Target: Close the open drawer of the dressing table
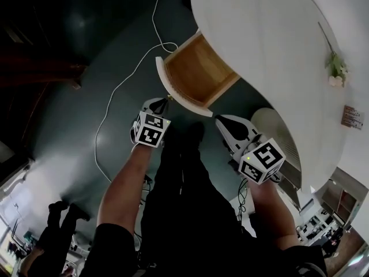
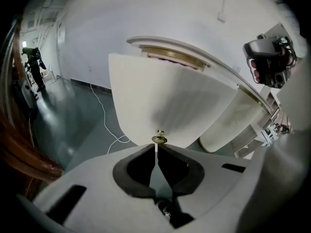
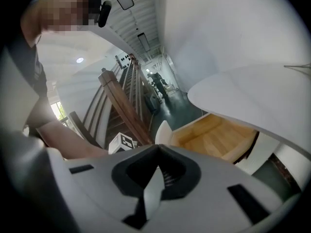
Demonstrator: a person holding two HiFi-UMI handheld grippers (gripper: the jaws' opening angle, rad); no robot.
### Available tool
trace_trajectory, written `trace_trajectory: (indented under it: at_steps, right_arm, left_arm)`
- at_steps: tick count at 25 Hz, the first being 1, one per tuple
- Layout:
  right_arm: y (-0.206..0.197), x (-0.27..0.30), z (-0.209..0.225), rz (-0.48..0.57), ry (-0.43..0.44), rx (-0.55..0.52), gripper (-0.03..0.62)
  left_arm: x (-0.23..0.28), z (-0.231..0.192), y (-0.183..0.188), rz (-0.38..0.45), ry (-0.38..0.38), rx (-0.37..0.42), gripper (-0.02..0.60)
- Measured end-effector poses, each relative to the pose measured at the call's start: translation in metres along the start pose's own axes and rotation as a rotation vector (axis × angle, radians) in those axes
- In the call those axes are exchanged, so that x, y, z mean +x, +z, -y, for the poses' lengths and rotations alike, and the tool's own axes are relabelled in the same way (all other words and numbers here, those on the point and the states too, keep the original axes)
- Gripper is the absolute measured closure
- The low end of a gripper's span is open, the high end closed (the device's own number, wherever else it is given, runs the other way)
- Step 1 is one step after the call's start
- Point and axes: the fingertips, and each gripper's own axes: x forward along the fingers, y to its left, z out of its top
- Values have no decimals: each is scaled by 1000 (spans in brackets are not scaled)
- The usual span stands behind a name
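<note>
The left tongs (image 2: 156, 148) are pressing together, tip to tip, with nothing between them, and they are sitting right under the small brass knob (image 2: 159, 139) on the curved white drawer front (image 2: 165, 101). The left gripper view is not showing whether the tips are touching that knob or just shy of it. The person's bare left forearm (image 1: 124, 183) is reaching in low behind them.

Over on the other side, the right tongs (image 3: 156, 149) are also pressed shut and carrying nothing. They are hovering near the right-hand corner of the drawer (image 1: 196, 71), apart from it.

The drawer is standing wide open, pulled out from under the white top of the dressing table (image 1: 259, 39), and its bare wooden inside is showing in both the head view and the right gripper view. Its white front is facing the person, with both tongs in front of it, the left one close in at the middle.

Further out, a flower sprig (image 1: 335, 71) is lying on the table near its far edge. A ribbed white stool (image 1: 282, 137) is standing just beside the table, to the right of the drawer. A white cable (image 1: 124, 82) is snaking across the dark floor (image 1: 75, 114) to the drawer's left.
</note>
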Motion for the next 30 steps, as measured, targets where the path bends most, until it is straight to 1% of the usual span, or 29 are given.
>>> trace_trajectory:
  at_steps: [2, 5, 8, 12, 18, 23, 30]
  right_arm:
    - [-5, -1, 4, -6, -4, -1, 588]
    - [-9, -1, 7, -7, -7, 7, 588]
    - [-11, 3, 4, -2, 8, 27, 589]
    - [-15, 7, -4, -2, 31, 27, 588]
    - [-25, 20, -15, -6, 39, -1, 588]
    - [-34, 23, 3, -7, 23, 0, 588]
    - [-67, 37, 40, -22, -44, 40, 588]
  left_arm:
    - [5, 1, -3, -8, -6, 8, 557]
    - [11, 4, -1, 1, -23, 7, 557]
    - [13, 5, 2, 14, -31, 10, 563]
    - [10, 7, 9, 27, -51, 16, 572]
    - [14, 4, 18, 103, -72, 0, 572]
    - [32, 12, 39, 142, -73, 7, 572]
    - [58, 19, 69, 247, -99, -4, 572]
